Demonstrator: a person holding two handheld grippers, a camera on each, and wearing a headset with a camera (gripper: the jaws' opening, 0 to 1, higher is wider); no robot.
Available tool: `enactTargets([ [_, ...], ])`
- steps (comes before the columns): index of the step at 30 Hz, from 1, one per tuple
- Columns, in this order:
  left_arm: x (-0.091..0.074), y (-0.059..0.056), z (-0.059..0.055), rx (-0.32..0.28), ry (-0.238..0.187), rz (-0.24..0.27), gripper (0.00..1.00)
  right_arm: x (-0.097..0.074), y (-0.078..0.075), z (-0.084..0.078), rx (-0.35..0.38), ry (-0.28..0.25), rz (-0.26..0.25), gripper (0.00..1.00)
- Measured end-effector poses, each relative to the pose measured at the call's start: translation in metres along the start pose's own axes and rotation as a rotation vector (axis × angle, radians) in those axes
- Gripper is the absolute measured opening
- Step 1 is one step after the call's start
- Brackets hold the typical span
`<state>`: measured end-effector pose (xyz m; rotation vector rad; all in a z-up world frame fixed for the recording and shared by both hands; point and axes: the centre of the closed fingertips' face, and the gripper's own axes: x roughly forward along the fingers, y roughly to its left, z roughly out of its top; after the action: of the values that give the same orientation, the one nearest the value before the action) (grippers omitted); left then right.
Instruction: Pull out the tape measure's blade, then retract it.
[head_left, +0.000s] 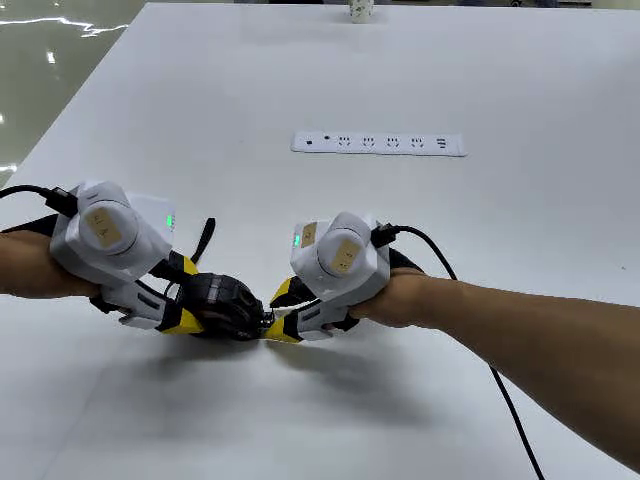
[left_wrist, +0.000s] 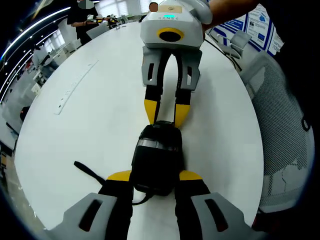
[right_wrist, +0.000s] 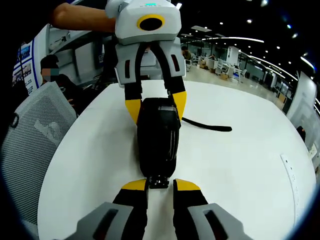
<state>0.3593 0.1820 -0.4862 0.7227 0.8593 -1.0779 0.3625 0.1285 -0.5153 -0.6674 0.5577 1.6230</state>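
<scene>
- One white bench (head_left: 500, 80) carries one power strip (head_left: 378, 143), well apart from the work.
- Two grippers meet near the front edge. The left gripper (left_wrist: 155, 176) is clenched across the case; the right gripper (right_wrist: 160, 186) looks pinched on the blade hook (right_wrist: 159, 181).
- One tape measure (head_left: 228, 302) lies between them, blade not yet out. Its case looks hard and compact, best clamped by its flat sides.
- The hook is small and probably slippery, and the blade is likely to spring back.
- One wrist strap (right_wrist: 205, 125) trails loose.
</scene>
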Motion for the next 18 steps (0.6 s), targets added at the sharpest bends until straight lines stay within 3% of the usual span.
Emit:
enactTargets([
  [18,-0.0006,0.0004,0.0009,-0.02,-0.006,-0.002,0.26,0.0056,0.0006,-0.0013,-0.008,0.015,-0.006,0.11],
])
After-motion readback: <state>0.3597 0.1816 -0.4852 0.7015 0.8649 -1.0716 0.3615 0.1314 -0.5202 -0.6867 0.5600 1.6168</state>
